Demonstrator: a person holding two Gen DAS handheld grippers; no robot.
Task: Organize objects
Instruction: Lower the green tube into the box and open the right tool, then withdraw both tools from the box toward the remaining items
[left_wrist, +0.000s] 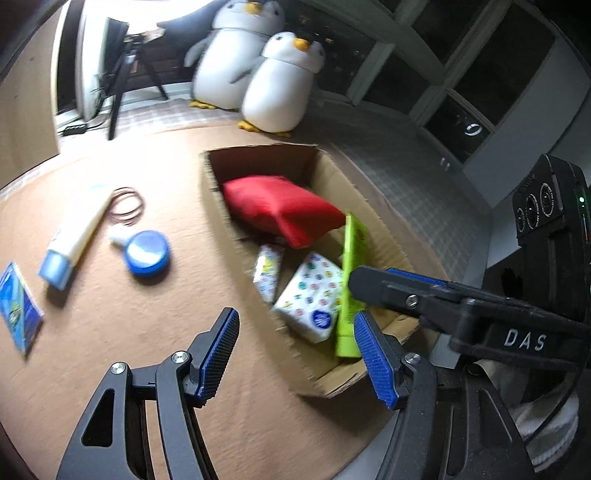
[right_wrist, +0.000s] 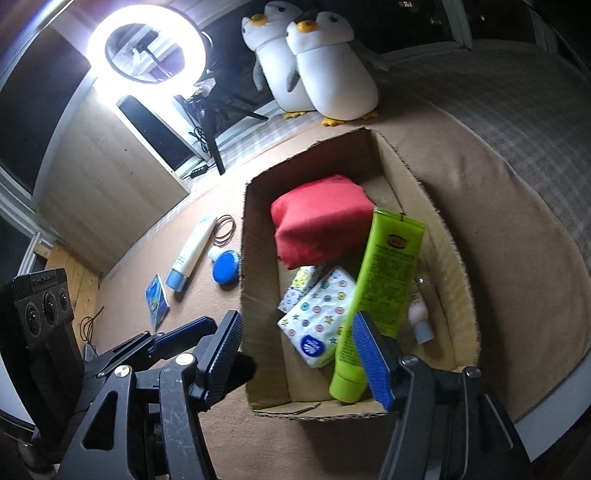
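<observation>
An open cardboard box holds a red pouch, two patterned tissue packs, a green tube and a small pink bottle. My right gripper is open and empty above the box's near end, beside the green tube. My left gripper is open and empty at the box's near left wall. On the mat to the left lie a white tube, hair ties, a blue round jar and a blue packet.
Two plush penguins stand behind the box. A ring light on a tripod stands at the back left. The brown mat ends near both grippers. The right gripper's body reaches over the box's right side.
</observation>
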